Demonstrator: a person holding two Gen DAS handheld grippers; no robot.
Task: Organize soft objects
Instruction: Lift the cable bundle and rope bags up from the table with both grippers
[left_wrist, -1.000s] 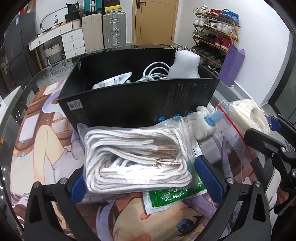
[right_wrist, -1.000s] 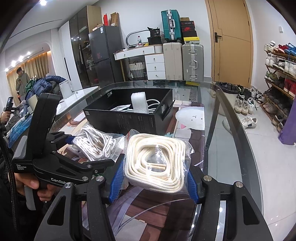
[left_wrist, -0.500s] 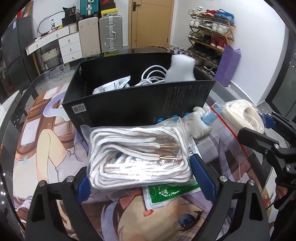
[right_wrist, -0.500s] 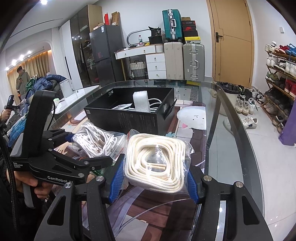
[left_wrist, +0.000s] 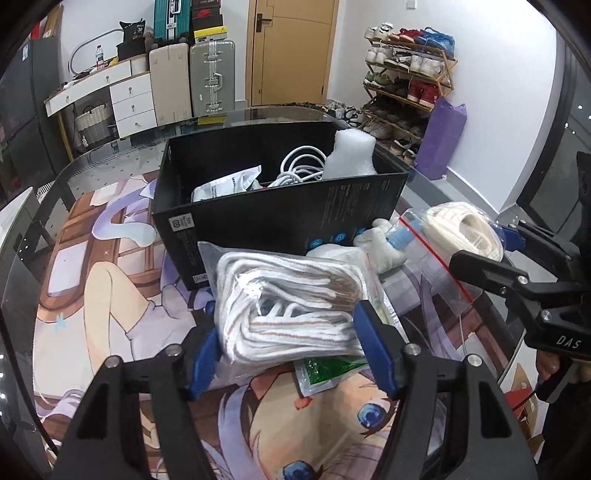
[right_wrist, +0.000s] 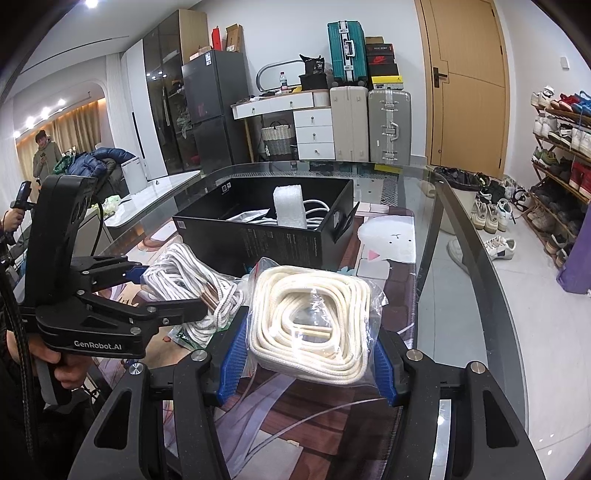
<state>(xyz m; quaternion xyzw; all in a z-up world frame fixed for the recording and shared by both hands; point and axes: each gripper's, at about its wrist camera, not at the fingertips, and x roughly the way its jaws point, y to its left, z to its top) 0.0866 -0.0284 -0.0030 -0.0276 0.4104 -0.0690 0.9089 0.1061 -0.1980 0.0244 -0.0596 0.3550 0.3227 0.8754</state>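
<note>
A clear bag of white laces (left_wrist: 291, 295) sits bunched between the blue pads of my left gripper (left_wrist: 291, 332), whose jaws are closing and pressing on it. From the right wrist view, that left gripper (right_wrist: 170, 291) holds the laces bag (right_wrist: 177, 269) just in front of the black box (right_wrist: 258, 243). My right gripper (right_wrist: 310, 354) is shut on a clear bag of coiled cream rope (right_wrist: 310, 314), held above the table. The black box (left_wrist: 258, 221) holds a white foam block (left_wrist: 351, 155), a white cable (left_wrist: 299, 162) and a silvery pouch (left_wrist: 225, 184).
A green packet (left_wrist: 321, 369) lies on the printed mat under the laces bag. A white plush toy (left_wrist: 380, 243) rests against the box's near wall. The glass table's curved edge (right_wrist: 461, 236) runs along the right. A person (right_wrist: 44, 155) stands far back left.
My left gripper's jaws have narrowed onto the laces bag, squeezing it from flat into a bunched bundle and lifting it slightly. The right gripper and its rope bag have not moved.
</note>
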